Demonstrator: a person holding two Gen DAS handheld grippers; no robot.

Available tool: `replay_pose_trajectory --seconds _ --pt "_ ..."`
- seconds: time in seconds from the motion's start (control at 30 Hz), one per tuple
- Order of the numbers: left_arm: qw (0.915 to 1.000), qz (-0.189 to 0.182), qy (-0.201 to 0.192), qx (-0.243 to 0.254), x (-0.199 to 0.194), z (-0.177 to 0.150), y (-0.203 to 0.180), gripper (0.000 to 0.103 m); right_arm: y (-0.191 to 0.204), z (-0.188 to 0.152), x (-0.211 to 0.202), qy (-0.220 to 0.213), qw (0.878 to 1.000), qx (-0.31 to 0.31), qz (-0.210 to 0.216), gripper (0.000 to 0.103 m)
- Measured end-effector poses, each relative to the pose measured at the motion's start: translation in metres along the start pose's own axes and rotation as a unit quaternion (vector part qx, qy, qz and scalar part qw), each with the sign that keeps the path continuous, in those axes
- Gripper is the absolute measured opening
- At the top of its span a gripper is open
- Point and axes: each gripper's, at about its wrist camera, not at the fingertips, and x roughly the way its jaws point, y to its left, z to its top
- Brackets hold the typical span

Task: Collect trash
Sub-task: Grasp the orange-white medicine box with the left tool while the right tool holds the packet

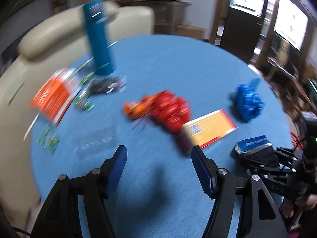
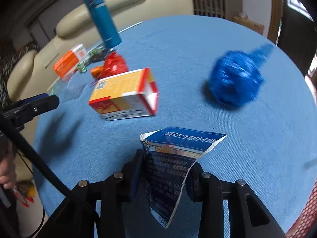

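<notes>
My right gripper is shut on a torn blue box piece above the round blue table; the piece also shows in the left wrist view. My left gripper is open and empty above the table's near part. Trash lies ahead: a yellow-red box, a crumpled red bag, an orange wrapper, a crumpled blue bag, an orange box, green wrappers, a clear wrapper.
A teal flask stands at the far left of the table next to a dark wrapper. A cream sofa lies behind the table. A red mesh basket shows at the right edge.
</notes>
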Motion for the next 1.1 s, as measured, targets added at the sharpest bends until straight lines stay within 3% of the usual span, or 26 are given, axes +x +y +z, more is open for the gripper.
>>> replay_pose_trajectory --seconds 0.07,0.13,0.27,0.4,0.53,0.6,0.73,0.8,0.93,1.1 --pt "0.9987 -0.019 -0.009 0.046 0.003 0.010 -0.016 0.077 -0.014 -0.002 -0.005 0.002 1.000 0.023 0.009 0.039" --pt "0.9941 -0.032 -0.019 0.102 0.007 0.017 -0.035 0.079 -0.027 -0.005 -0.009 0.003 0.999 0.043 0.019 0.040" --pt "0.9739 -0.079 -0.002 0.213 0.023 0.021 -0.067 0.079 -0.046 -0.009 -0.015 0.009 0.996 0.078 0.042 0.040" --pt "0.9618 -0.079 0.015 0.262 0.041 0.027 -0.080 0.079 -0.057 -0.009 -0.015 0.013 0.993 0.100 0.061 0.040" --pt "0.9574 -0.105 0.043 0.266 0.059 0.034 -0.077 0.079 -0.056 -0.011 -0.017 0.014 0.993 0.097 0.058 0.040" --pt "0.9598 -0.091 0.054 0.260 0.069 0.036 -0.075 0.079 -0.055 -0.010 -0.016 0.014 0.994 0.097 0.057 0.040" --pt "0.9659 -0.098 0.046 0.235 0.072 0.035 -0.071 0.078 -0.058 -0.010 -0.016 0.014 0.992 0.108 0.061 0.040" --pt "0.9672 -0.100 0.046 0.229 0.073 0.033 -0.069 0.065 -0.058 -0.010 -0.018 0.015 0.992 0.110 0.059 0.039" --pt "0.9689 -0.093 0.037 0.226 0.069 0.027 -0.073 0.060 -0.055 -0.013 -0.022 0.012 0.993 0.105 0.051 0.039" --pt "0.9768 -0.103 0.030 0.185 0.057 0.023 -0.072 0.052 -0.055 -0.013 -0.034 0.000 0.993 0.105 0.057 0.039"
